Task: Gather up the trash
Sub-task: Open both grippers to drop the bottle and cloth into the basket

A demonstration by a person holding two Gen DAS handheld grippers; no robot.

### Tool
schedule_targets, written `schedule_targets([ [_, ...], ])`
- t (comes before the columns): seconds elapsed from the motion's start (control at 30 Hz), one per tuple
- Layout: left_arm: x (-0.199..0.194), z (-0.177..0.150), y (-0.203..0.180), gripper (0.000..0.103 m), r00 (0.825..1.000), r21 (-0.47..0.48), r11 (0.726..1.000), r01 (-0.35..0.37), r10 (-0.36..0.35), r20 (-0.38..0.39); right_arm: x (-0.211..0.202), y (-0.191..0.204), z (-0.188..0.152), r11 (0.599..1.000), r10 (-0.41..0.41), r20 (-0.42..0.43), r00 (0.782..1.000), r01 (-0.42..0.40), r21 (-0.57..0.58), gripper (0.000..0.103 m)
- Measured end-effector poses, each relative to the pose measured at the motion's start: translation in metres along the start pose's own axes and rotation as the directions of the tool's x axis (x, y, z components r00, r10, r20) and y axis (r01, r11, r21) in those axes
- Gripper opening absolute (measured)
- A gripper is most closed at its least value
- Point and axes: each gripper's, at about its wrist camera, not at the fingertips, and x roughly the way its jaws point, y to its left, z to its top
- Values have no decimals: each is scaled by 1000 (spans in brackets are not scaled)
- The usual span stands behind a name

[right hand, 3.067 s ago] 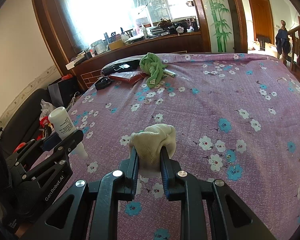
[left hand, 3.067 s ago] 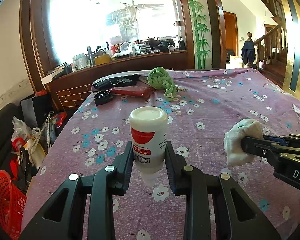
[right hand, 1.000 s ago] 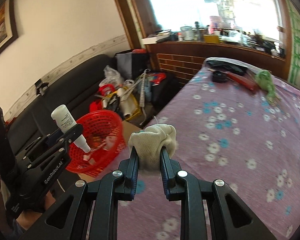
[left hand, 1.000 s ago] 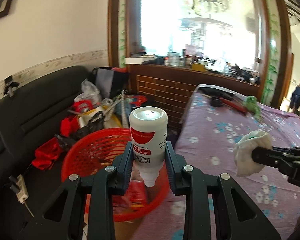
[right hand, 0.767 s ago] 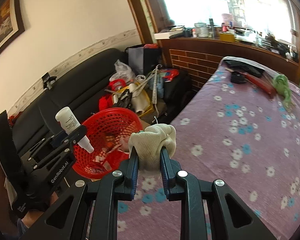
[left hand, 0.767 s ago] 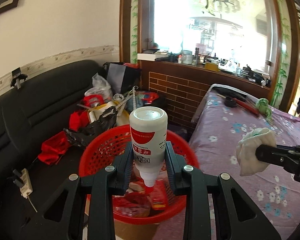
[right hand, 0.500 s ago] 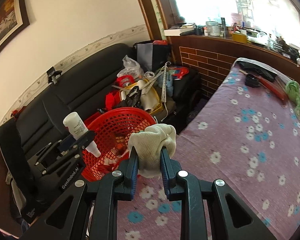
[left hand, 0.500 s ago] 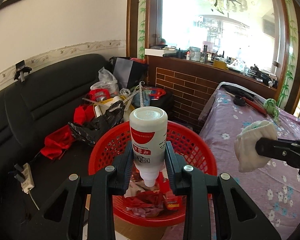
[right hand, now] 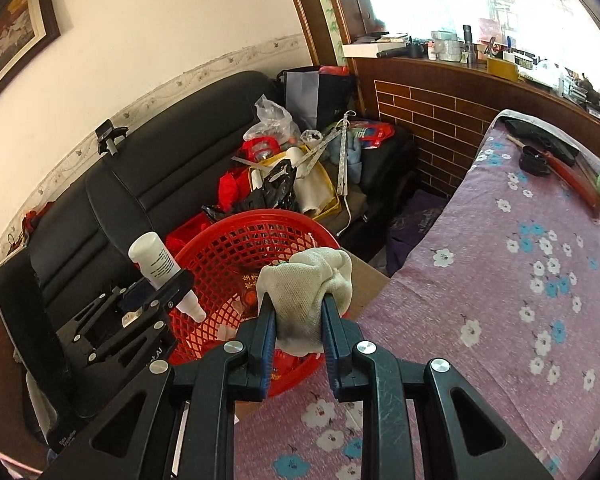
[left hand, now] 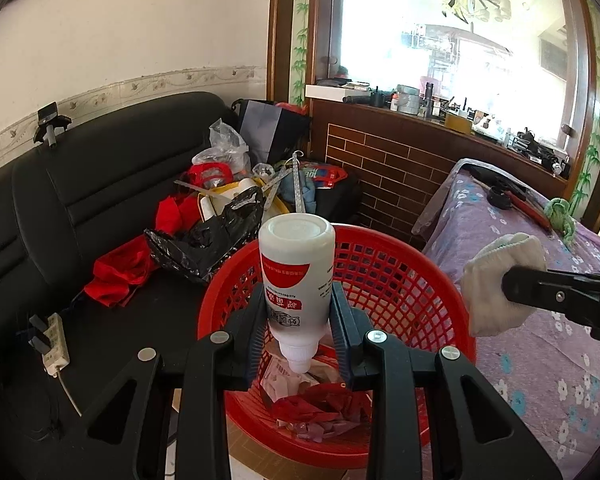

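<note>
Cluttering the black sofa (left hand: 80,184) along the cream wall are bags, red cloth and a black plastic sack, while a table under a purple flowered cloth (right hand: 520,280) is occupying the right side, with a green rag and dark items lying at its far end. Standing between sofa and table is a red mesh basket (left hand: 400,276), already containing crumpled red and white wrappers. Left gripper (left hand: 300,320) is clamping a white bottle (left hand: 296,264) with a red label; its jaws are standing only partly apart, pressing on the bottle's lower body, and the bottle is hanging nozzle-down with its flat base facing up and away. The nozzle is sitting over the basket's opening, clear of the wrappers below. Right gripper (right hand: 298,320) is closed almost fully on a wadded off-white cloth (right hand: 306,280), which is bulging above the pads. From the right wrist view that cloth is hanging over the basket's near rim, next to the table edge; from the left wrist view it is appearing just right of the rim. The basket's base is being hidden by the gripper bodies, and what it is resting on cannot be made out. Print on the bottle's label is too small to read.
</note>
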Motion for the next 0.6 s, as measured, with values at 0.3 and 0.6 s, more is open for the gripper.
schedule_targets([
  [0.3,13,-2,-1,29,1000,3,1000,-5,5,-26,23,3,5,1000,-18,-22,1000,18,-14,23],
  [0.6,22,-5,-1,29,999,10,1000,-4,4,-44,45,2,8,999,-41,-46,998,41,-9,24],
])
